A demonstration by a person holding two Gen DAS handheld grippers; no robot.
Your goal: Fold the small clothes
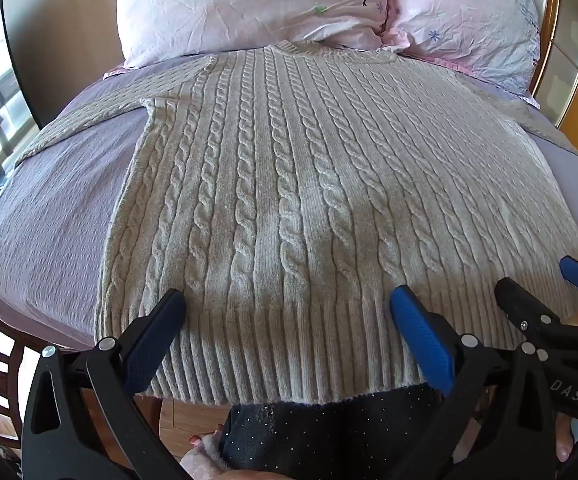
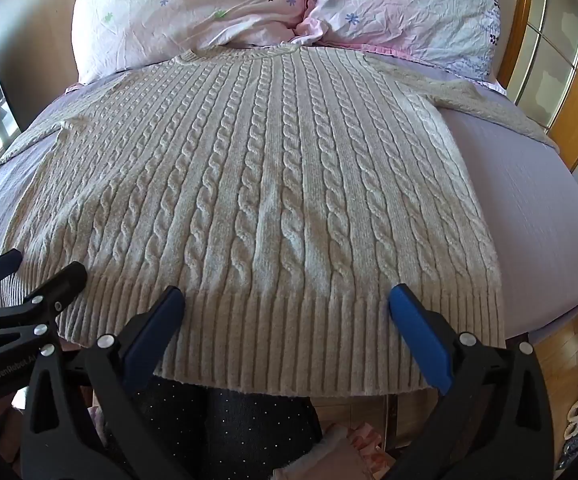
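From the left wrist camera, we see our left gripper (image 1: pixel 287 308) spread wide, its blue-padded fingers (image 1: pixel 419 332) hovering over the ribbed hem of a cream cable-knit sweater (image 1: pixel 273 184) with nothing between them. The sweater lies flat and face up on a lilac bedsheet (image 1: pixel 49 216), stretching ahead of the claw with its neckline at the far end, just touching two pink floral pillows (image 1: pixel 249 4). One sleeve runs out to the far left of the claw. To the claw's right the right gripper (image 1: pixel 541 280) shows, also spread; white letters "DAS" are readable on its body. Below the hem, dark speckled trousers (image 1: pixel 329 436) fill the near edge.

From the right wrist camera, we see our right gripper (image 2: pixel 287 308) equally wide apart and holding nothing, poised above the same hem. The sweater (image 2: pixel 257 184) extends forward to the pillows (image 2: pixel 193 12), its other sleeve trailing to the far right over the bedsheet (image 2: pixel 529 200). Left of the claw sits the left gripper (image 2: pixel 41 268), marked "GenRobot.AI".
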